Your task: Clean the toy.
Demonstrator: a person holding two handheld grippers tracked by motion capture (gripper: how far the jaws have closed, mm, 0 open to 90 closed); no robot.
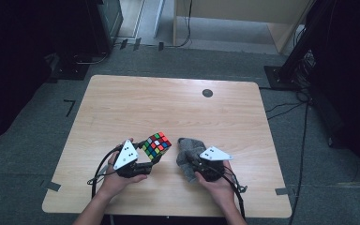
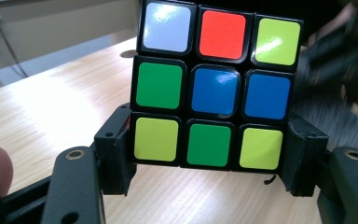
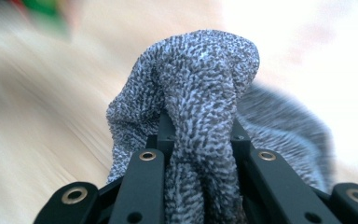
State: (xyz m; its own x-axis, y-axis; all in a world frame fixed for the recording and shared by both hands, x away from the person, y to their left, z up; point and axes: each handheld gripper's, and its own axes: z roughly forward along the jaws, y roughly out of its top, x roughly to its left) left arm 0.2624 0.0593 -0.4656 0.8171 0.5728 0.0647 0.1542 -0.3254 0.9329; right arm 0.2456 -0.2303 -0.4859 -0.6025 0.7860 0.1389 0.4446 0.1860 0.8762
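Observation:
A scrambled colour cube is held just above the wooden table, tilted, with my left gripper shut on its two sides. In the left gripper view the cube shows a face of white, red, yellow-green, green and blue stickers, and the jaws press its lower edges. To its right a grey knitted cloth is bunched up, and my right gripper is shut on it. In the right gripper view a fold of the cloth stands pinched between the black jaws, the rest draping behind.
A small dark round disc lies on the far part of the table. Cables trail from both grippers toward the near edge. Dark stands and a wooden cabinet surround the table on grey carpet.

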